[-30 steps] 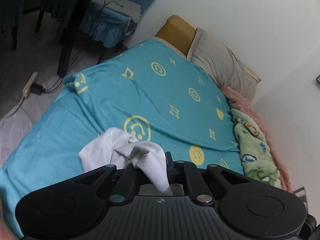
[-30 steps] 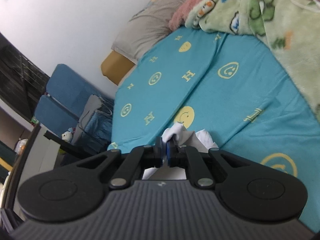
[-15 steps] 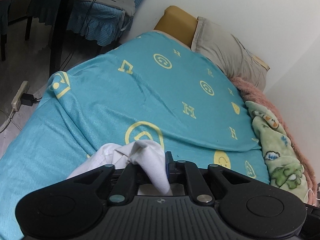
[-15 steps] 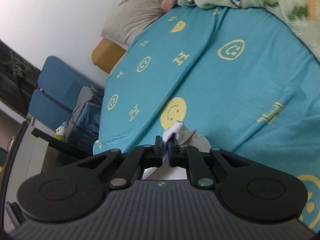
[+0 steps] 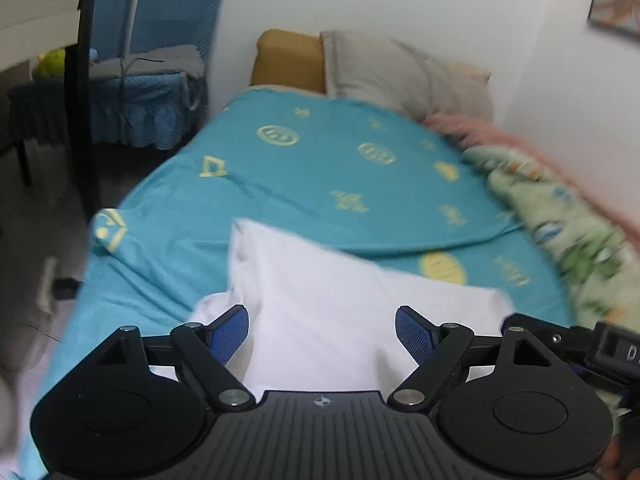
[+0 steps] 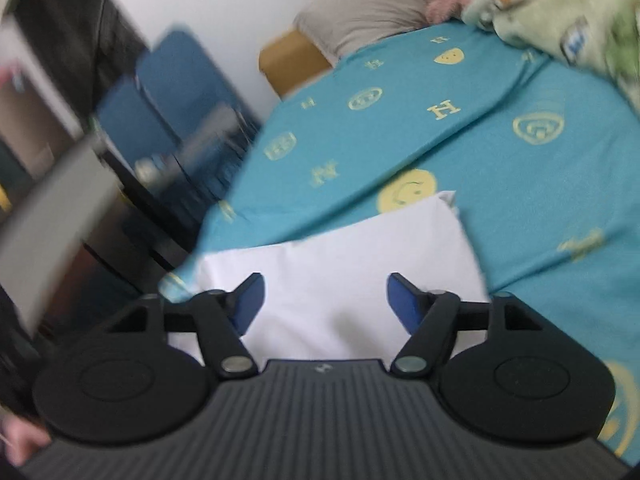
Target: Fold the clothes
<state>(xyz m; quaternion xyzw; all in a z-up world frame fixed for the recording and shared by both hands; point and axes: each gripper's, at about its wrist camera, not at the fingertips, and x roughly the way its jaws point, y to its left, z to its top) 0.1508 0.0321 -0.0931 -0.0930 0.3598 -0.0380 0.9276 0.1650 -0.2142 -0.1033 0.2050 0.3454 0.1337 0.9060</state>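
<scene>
A white garment point(image 5: 320, 288) lies spread flat on the teal bedsheet point(image 5: 304, 168) near the bed's front edge. My left gripper point(image 5: 322, 330) is open, its blue-padded fingers wide apart just above the cloth and holding nothing. In the right wrist view the same white garment point(image 6: 340, 272) lies flat under my right gripper point(image 6: 325, 300), which is also open and empty. Both views are blurred by motion.
A grey pillow point(image 5: 404, 72) and a yellow cushion point(image 5: 288, 60) lie at the head of the bed. A green patterned blanket point(image 5: 560, 232) and a pink one point(image 5: 520, 148) run along the wall side. A blue chair point(image 6: 160, 92) and dark furniture stand left of the bed.
Both grippers were shut on the bunched white garment; now both are open and the garment lies spread flat on the sheet. Both cameras have swung, blurring the views.
</scene>
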